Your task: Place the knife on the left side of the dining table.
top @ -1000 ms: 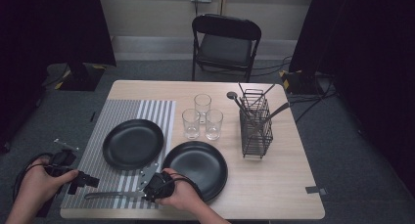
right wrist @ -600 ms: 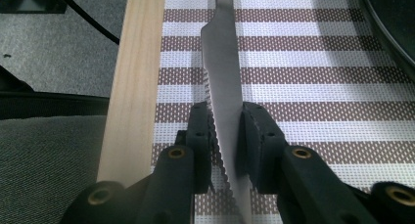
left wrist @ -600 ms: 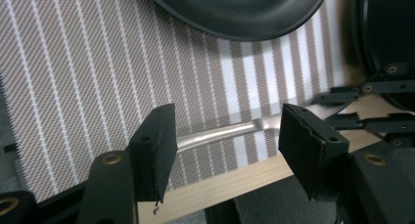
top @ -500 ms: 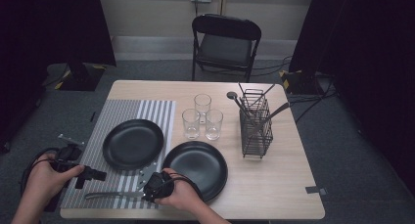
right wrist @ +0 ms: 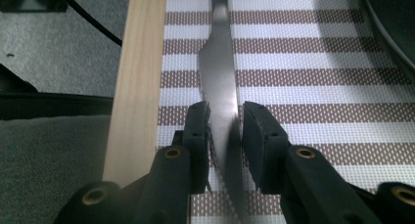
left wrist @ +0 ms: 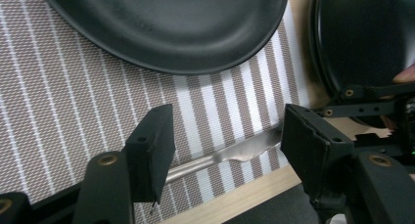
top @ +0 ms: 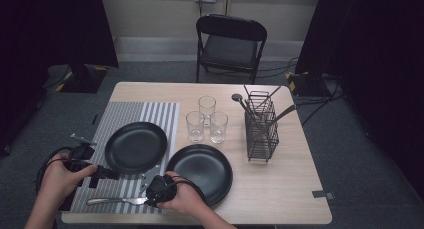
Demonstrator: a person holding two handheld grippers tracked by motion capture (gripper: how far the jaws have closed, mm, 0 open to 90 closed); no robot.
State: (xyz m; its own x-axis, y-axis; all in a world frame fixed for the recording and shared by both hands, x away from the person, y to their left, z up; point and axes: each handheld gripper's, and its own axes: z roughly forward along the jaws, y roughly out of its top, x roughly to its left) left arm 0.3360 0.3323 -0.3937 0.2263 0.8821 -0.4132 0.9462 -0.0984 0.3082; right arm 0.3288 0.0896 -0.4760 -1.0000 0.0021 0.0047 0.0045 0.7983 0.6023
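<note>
Lying along the near edge of the striped placemat (top: 125, 124), just inside the wooden table (top: 280, 189) rim, a steel table knife (top: 116, 201) points its blade toward the person's right. The right gripper (top: 152, 189) reaches in from that side, and in the right gripper view its two black jaws flank the serrated blade (right wrist: 222, 116): the left pad seems to touch the metal, while a thin gap shows at the right pad, so the blade sits between the jaws without a firm clamp that can be confirmed. The left gripper (top: 107, 174) hangs near the left end of the mat, just in front of the black plate (top: 136, 146) that rests on the stripes; its jaws have just been opening and now stand wide apart with nothing pressed between them. In the left gripper view the knife (left wrist: 230, 153) lies flat on the mat beyond those parted jaws. A second black plate (top: 210, 164) sits on bare wood beside the mat, close to the right hand (top: 187, 199). Farther back stand three clear glasses (top: 206, 120) and a wire cutlery caddy (top: 261, 130) holding utensils.
</note>
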